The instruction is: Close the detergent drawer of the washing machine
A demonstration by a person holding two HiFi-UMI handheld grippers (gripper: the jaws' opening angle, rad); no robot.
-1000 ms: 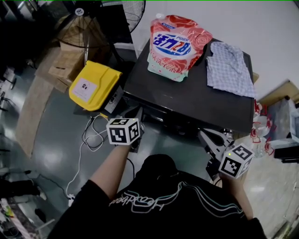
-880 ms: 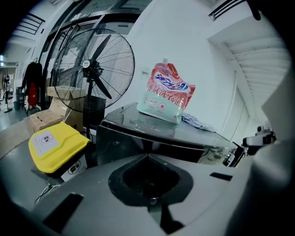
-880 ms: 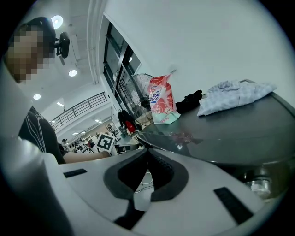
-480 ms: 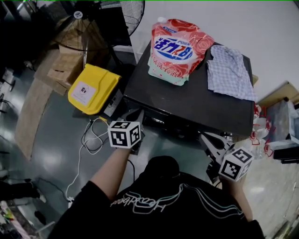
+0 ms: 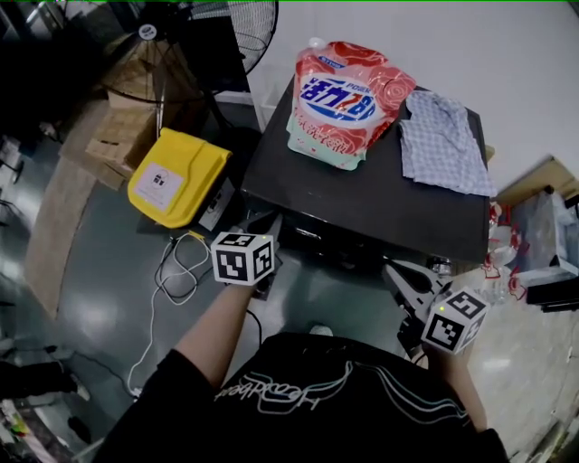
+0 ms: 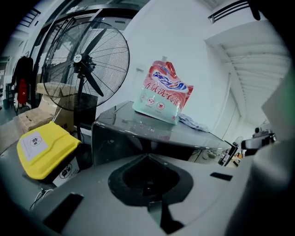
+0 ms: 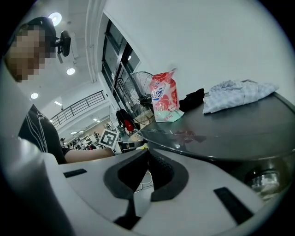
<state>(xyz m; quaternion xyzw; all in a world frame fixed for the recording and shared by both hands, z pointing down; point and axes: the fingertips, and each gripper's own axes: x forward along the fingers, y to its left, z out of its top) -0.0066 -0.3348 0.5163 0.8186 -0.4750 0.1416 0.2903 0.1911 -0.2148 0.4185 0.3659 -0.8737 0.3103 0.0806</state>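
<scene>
Head view: left gripper point(image 6: 147, 156), right gripper point(image 7: 147, 153) jaws together, empty; pouch point(image 5: 348, 99), shirt point(image 5: 443, 140) atop washing machine point(image 5: 362, 194); fan point(image 5: 246, 22) beside.

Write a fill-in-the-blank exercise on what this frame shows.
In the head view, the checked cloth lies to the ____ of the detergent pouch on the washing machine.
The left tongs are ____ and hold nothing.
The case on the floor beside the machine is ____ in colour.
Missing words: right; shut; yellow.
</scene>
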